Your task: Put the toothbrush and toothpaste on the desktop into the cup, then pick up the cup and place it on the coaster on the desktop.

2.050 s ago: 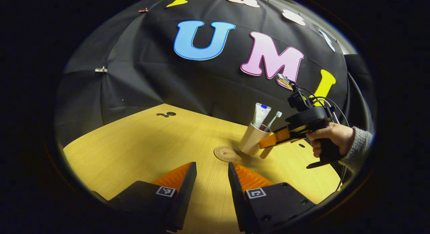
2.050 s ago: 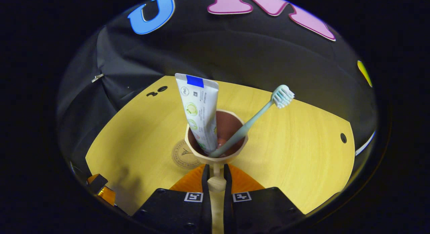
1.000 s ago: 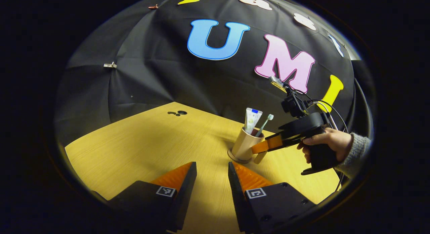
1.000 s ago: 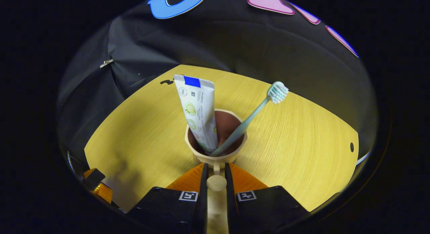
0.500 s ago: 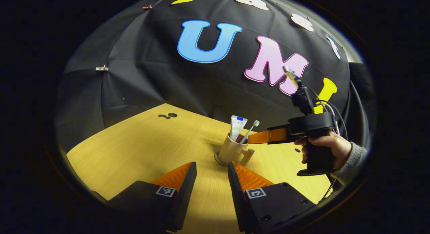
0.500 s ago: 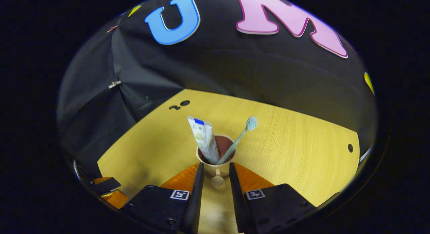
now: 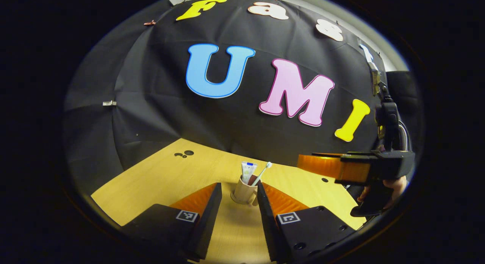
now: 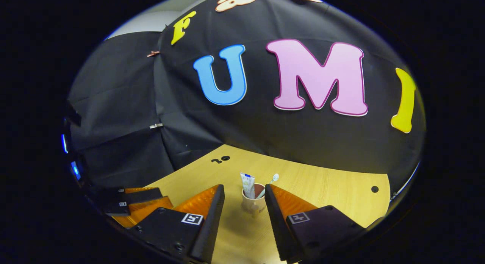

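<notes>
On the coaster (image 7: 238, 200) the cup (image 7: 244, 190) stands upright; toothpaste (image 7: 247, 172) points up, toothbrush (image 7: 262, 172) leans right. Right gripper (image 8: 242, 203) is held level, well back, fingers apart and empty. Left gripper (image 7: 238, 203) is the same, also parted and empty.

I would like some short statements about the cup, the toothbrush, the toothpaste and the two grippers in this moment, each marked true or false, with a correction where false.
1. The toothpaste and the toothbrush both stand in the cup. True.
2. The right gripper is shut on the cup's handle. False: its jaws are open and it is apart from the cup.
3. The cup stands upright on the desktop. True.
4. The toothbrush lies flat on the desktop. False: it leans in the cup, bristle end up.
5. The left gripper holds the toothpaste. False: its jaws are open and it holds nothing.
</notes>
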Available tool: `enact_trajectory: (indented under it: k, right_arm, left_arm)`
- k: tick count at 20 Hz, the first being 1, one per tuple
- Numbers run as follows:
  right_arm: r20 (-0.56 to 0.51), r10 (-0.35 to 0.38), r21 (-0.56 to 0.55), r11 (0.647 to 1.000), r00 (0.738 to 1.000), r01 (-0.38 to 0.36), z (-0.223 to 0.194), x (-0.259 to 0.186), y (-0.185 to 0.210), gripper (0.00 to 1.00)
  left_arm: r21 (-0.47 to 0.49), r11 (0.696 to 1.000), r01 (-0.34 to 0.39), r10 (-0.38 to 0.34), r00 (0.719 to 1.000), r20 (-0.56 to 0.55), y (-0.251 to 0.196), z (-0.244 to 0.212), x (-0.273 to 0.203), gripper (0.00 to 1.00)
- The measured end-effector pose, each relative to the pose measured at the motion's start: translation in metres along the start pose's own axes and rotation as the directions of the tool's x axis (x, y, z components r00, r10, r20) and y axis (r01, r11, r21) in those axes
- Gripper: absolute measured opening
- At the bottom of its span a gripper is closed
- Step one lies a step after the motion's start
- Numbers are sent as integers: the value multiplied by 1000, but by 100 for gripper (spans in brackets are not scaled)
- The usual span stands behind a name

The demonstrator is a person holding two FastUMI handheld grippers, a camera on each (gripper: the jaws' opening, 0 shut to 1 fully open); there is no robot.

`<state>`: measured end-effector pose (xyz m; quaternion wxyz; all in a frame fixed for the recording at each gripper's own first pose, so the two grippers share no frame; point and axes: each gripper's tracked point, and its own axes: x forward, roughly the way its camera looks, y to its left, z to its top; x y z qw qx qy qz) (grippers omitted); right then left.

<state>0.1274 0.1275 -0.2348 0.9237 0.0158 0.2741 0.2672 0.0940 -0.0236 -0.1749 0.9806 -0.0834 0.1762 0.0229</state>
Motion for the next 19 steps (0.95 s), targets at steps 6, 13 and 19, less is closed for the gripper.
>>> enact_trajectory:
  k: [6, 13, 19]
  right_arm:
    - [43, 28, 19, 999, 999, -29, 1, -57, 8, 67]
    - [92, 71, 35, 997, 993, -74, -3, -91, 11, 71]
    - [93, 72, 25, 997, 993, -75, -6, -94, 9, 80]
  left_arm:
    - [33, 999, -2, 0, 999, 50, -27, 16, -42, 62]
    - [46, 999, -15, 11, 996, 85, -50, 8, -50, 81]
    - [66, 998, -8, 3, 997, 83, -62, 0, -54, 89]
